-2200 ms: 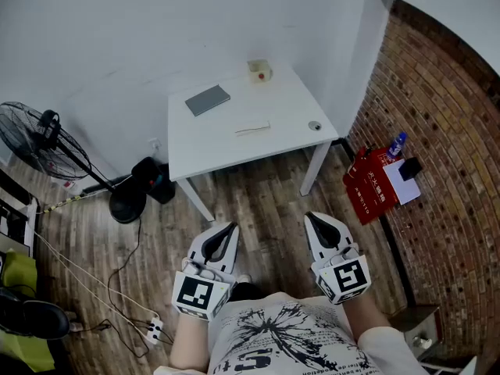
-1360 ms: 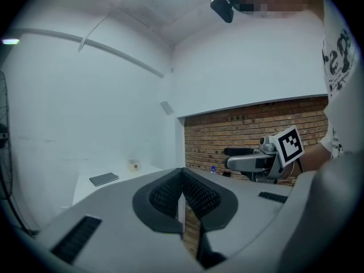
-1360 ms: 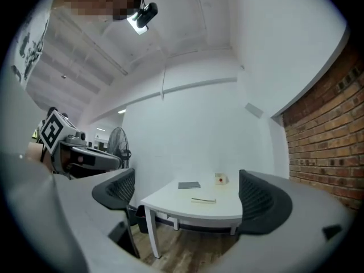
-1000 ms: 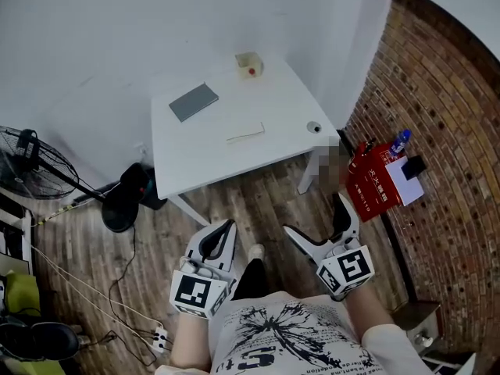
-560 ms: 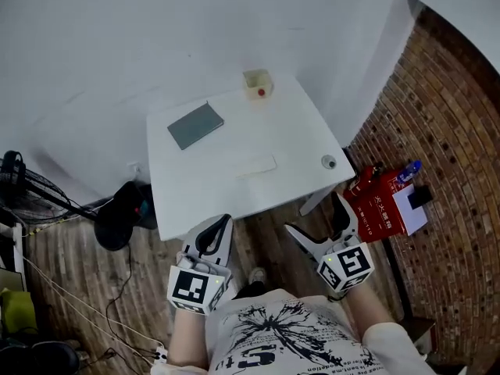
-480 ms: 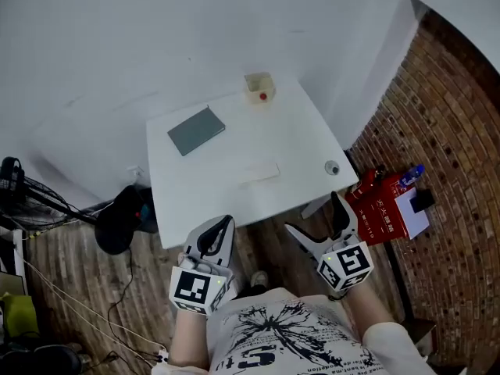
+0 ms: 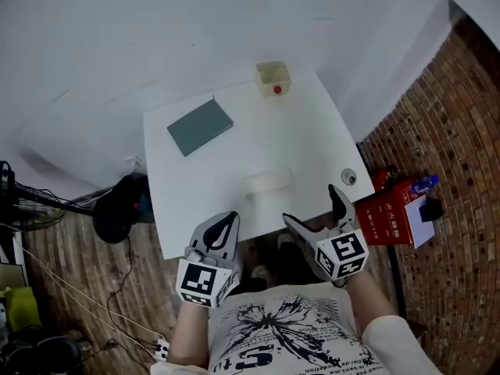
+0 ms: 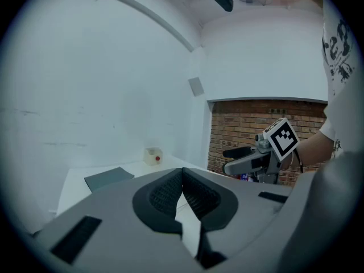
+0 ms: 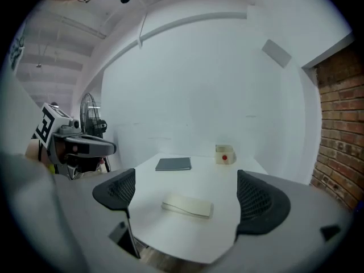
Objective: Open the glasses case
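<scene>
The pale cream oblong glasses case (image 7: 268, 183) lies flat, apparently closed, near the front edge of the white table (image 7: 234, 155). The right gripper (image 7: 311, 205) hovers near it, 2 jaws spread wide, empty. The left gripper (image 7: 224, 226) has its jaws pressed together on nothing.

Table (image 7: 180, 209): white top, smooth, matt.
Case (image 7: 268, 183): pale cream, smooth, looks like matt plastic.
Grey mat (image 7: 200, 126): flat, dull, no shine.
Box (image 7: 272, 77): pale plastic, slightly see-through.
Floor (image 7: 70, 241): wood planks, grain visible, low sheen.
Brick wall (image 7: 461, 116): red, rough.
Jaws: grey plastic, smooth, matt.
Pads (image 9: 259, 201): black, ribbed, rubber-like.
Shirt (image 7: 289, 334): white cloth, black print.
</scene>
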Demonstrator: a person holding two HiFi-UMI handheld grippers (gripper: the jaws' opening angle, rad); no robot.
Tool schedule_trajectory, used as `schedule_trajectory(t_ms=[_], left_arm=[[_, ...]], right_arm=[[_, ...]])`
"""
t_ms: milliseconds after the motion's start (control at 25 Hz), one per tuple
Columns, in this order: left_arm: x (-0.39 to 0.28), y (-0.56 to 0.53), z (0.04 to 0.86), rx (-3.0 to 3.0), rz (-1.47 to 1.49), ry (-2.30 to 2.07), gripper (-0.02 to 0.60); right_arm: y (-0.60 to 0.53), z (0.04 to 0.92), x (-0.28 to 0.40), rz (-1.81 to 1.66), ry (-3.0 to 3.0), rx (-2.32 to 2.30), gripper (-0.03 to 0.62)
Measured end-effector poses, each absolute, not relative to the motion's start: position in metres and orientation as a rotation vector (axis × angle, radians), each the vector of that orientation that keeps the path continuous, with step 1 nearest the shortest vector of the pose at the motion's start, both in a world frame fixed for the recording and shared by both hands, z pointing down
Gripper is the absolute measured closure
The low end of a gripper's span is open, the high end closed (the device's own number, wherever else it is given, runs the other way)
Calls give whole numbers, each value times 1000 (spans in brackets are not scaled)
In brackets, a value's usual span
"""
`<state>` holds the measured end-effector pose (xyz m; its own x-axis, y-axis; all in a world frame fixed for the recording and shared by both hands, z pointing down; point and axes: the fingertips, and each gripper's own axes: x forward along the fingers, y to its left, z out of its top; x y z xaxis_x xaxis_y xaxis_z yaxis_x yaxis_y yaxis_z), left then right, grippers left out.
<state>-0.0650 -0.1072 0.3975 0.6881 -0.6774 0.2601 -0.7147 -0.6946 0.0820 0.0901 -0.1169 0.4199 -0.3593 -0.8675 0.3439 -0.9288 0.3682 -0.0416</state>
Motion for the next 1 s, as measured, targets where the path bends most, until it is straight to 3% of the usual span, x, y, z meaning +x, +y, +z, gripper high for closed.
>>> schedule_trajectory(t_ms=[520, 1000], left_arm=[[-38, -177, 514, 2466, 523, -1180, 568], [-22, -195, 614, 2236, 638, -1138, 568]], right_arm=[[-221, 553, 90, 519, -2228, 1099, 60], [-236, 625, 74, 358, -2101, 665, 109]])
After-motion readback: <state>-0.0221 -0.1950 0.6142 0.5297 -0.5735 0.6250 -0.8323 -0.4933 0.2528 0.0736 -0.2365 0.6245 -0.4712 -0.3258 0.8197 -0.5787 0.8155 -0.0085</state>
